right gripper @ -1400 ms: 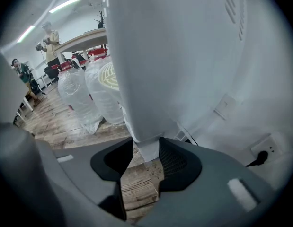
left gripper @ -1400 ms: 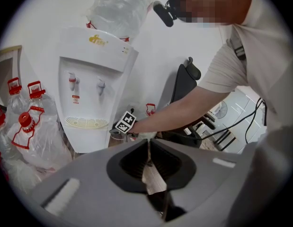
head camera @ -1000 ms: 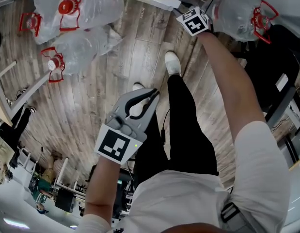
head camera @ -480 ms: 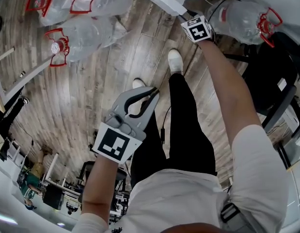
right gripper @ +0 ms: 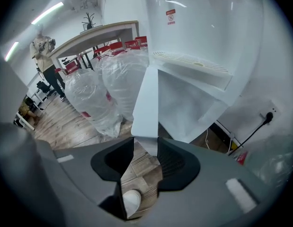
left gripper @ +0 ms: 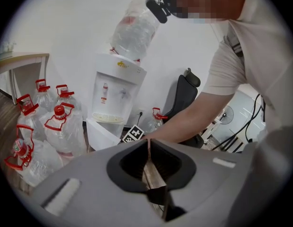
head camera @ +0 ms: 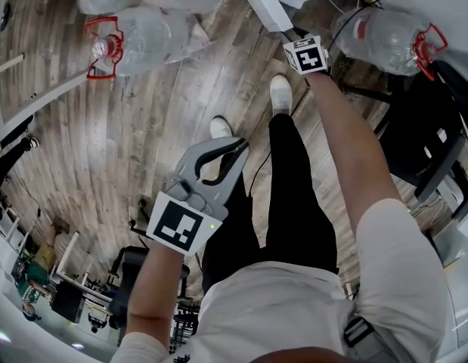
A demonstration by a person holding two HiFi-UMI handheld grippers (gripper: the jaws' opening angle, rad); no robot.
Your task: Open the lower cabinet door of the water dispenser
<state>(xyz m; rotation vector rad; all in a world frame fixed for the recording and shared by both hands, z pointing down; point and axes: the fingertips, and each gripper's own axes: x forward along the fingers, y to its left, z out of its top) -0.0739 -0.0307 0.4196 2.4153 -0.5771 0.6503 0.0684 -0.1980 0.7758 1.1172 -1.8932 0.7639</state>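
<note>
White door: the lower cabinet door (right gripper: 146, 103) of the water dispenser (left gripper: 115, 91) stands swung out from the body, at 12 o'clock in the head view. I judge the opening mostly done.
Right gripper: the right gripper (right gripper: 145, 138) has its fingers clamped on the free edge of the door, which fills the gap between them. They have just been closing a little. This hold serves to swing the panel.
Left gripper: the left gripper (left gripper: 147, 144) hangs at 7 o'clock with its fingers together and nothing between, probably kept out of the door's way.
Floor: the wooden floor (head camera: 158, 104) has grey-brown planks.
Room: clear water bottles (head camera: 143, 40) with red handles lie at 11 o'clock. A black chair (left gripper: 184, 86) stands beside the dispenser.
</note>
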